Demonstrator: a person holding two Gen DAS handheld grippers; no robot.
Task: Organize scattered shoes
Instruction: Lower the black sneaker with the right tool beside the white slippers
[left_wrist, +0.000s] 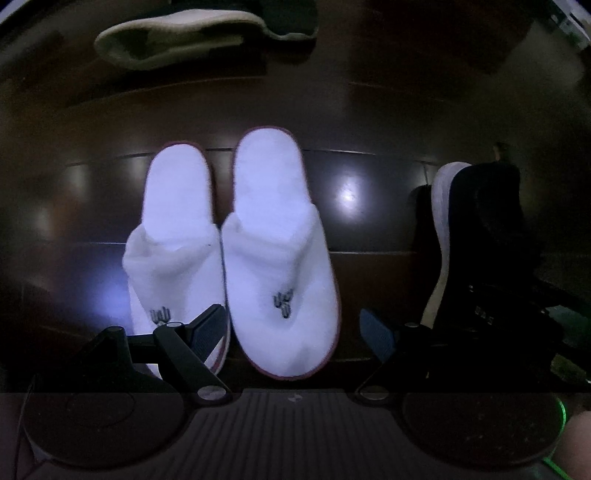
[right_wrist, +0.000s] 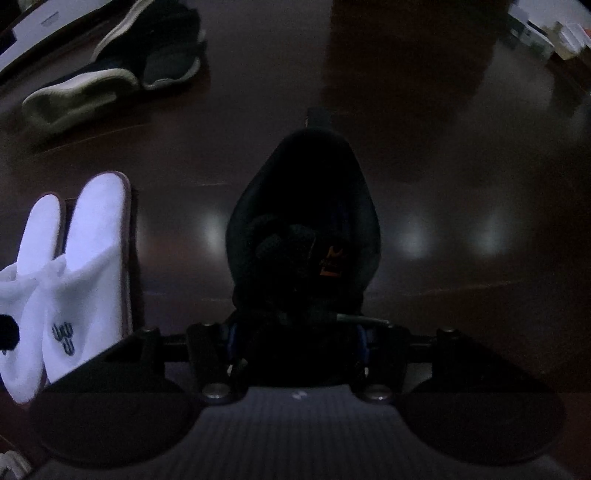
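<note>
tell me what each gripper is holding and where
Right gripper: fingers shut on the black sneaker at its front end. Left gripper: open, holding nothing.

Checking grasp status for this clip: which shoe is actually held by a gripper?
The black sneaker, clamped in the right gripper. The white slippers lie free beside the open left gripper.

Dim room with a dark, glossy wooden plank floor (left_wrist: 369, 110). Soft white light reflections (left_wrist: 347, 194) dot the boards near centre. At one o'clock, far off, a brighter patch of blurred pale furnishings (right_wrist: 554, 33).
</note>
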